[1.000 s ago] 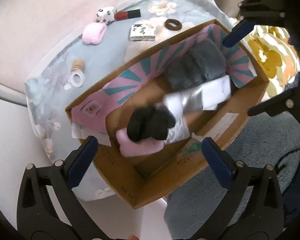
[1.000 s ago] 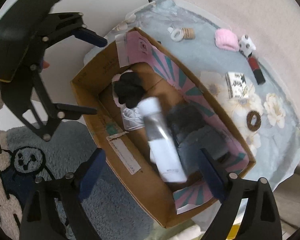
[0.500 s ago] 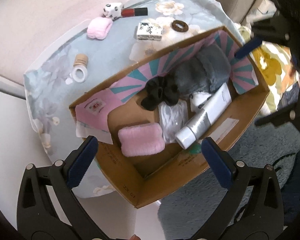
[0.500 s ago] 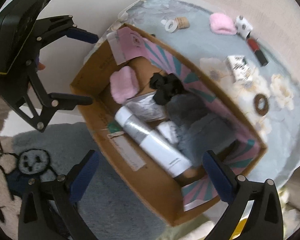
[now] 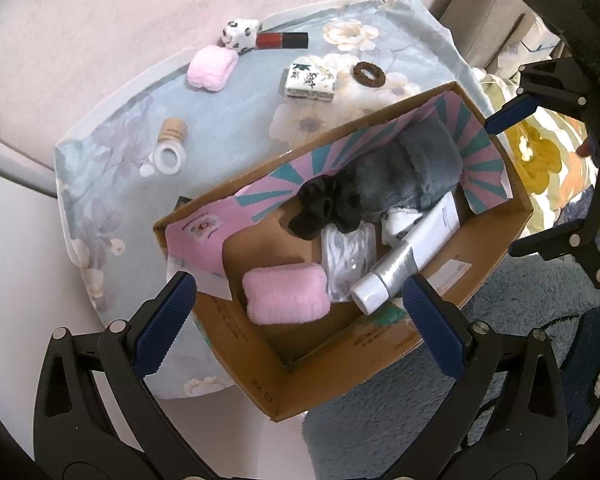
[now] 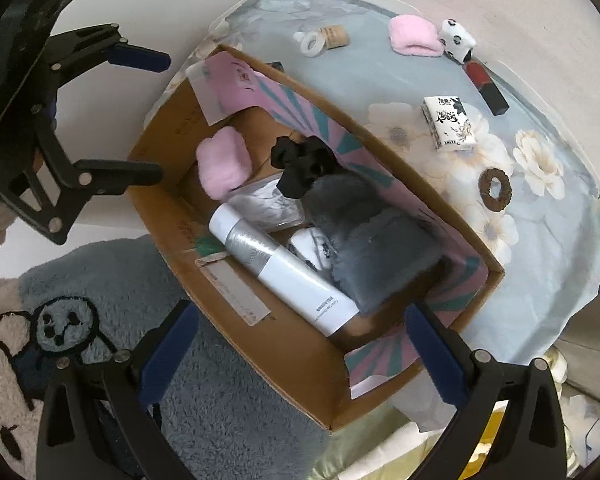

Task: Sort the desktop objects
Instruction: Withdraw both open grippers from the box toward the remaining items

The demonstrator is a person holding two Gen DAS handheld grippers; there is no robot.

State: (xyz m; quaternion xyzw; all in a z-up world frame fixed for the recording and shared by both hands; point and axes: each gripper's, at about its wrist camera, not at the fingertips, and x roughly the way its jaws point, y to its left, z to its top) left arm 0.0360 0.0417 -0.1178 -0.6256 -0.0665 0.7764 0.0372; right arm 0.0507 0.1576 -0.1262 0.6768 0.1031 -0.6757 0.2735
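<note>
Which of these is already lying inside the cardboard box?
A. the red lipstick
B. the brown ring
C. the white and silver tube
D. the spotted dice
C: the white and silver tube lies in the cardboard box, unlike the other three.

Floral-clothed table (image 5: pixel 112 184) bears cardboard box (image 5: pixel 340 344), small items.

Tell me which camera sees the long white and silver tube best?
The right wrist view: the tube lies almost fully in sight there, cap to flat end, with small print visible. In the left wrist view, the tube shows too, but smaller, its cap nearest.
</note>
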